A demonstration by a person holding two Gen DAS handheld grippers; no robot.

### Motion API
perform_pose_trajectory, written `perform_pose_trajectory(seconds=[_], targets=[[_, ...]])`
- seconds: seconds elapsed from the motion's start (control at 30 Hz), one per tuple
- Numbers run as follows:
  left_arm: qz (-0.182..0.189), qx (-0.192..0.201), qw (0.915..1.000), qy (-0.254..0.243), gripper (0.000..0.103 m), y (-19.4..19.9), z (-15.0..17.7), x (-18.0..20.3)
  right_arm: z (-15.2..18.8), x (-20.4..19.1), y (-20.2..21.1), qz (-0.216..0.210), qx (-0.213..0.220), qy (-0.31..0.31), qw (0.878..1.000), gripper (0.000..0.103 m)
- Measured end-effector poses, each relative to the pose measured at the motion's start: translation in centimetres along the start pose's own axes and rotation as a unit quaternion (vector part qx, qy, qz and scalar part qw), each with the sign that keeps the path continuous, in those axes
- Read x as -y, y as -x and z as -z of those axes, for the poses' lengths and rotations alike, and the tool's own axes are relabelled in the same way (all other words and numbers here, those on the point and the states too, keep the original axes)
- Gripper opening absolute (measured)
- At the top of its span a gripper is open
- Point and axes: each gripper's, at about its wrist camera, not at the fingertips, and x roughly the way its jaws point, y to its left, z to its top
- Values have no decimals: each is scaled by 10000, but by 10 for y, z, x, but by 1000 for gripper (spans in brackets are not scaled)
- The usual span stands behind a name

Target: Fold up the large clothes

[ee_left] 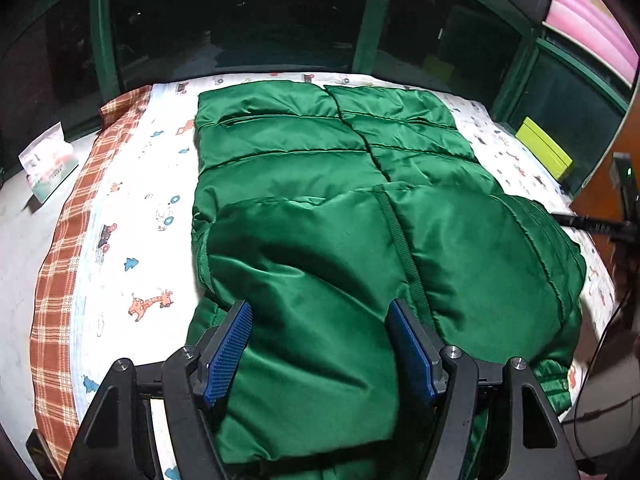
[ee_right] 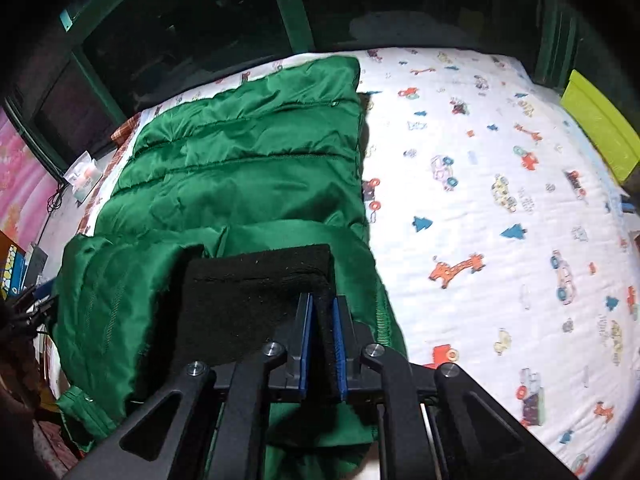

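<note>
A green quilted jacket point(ee_left: 320, 168) lies spread on the bed, its near part folded over into a thick puffy layer point(ee_left: 340, 260). In the left wrist view my left gripper point(ee_left: 322, 344) stands open just above that near fold. Its blue pads point(ee_left: 230, 348) are wide apart and green fabric shows between them without being pressed. In the right wrist view the jacket point(ee_right: 240, 160) lies left of centre. My right gripper point(ee_right: 323, 320) is shut on a black fleece part of the jacket point(ee_right: 256, 292), which runs up between the two blue pads at the near edge.
The bed has a white cartoon-print sheet point(ee_right: 500, 200) and an orange plaid cloth point(ee_left: 60, 280) along its left side. A yellow-green box point(ee_left: 544, 152) sits at the far right corner. A tissue pack point(ee_left: 48, 164) lies off the left side. Dark green-framed windows point(ee_left: 240, 20) stand behind.
</note>
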Motion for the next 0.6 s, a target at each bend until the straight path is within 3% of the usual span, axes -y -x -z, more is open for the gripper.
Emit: perform_pose_trajectory(seconds=[0.17,0.3,0.47,0.6], targets=[[122,58,9997,-192,74,12,0,15,-3,-23,41,19,236,275,9993,15],[266,147,9992,-264,74,22,-4,25,1,-69,66,-317,420,824,9952,46],[489,281,9982,-217,74,31,-14,33,14,-135,66,-861,423,1593,9825,48],[518,203,9981,-268,74,23,-16,37,28,-166,43,-883,231,2085,9738,48]])
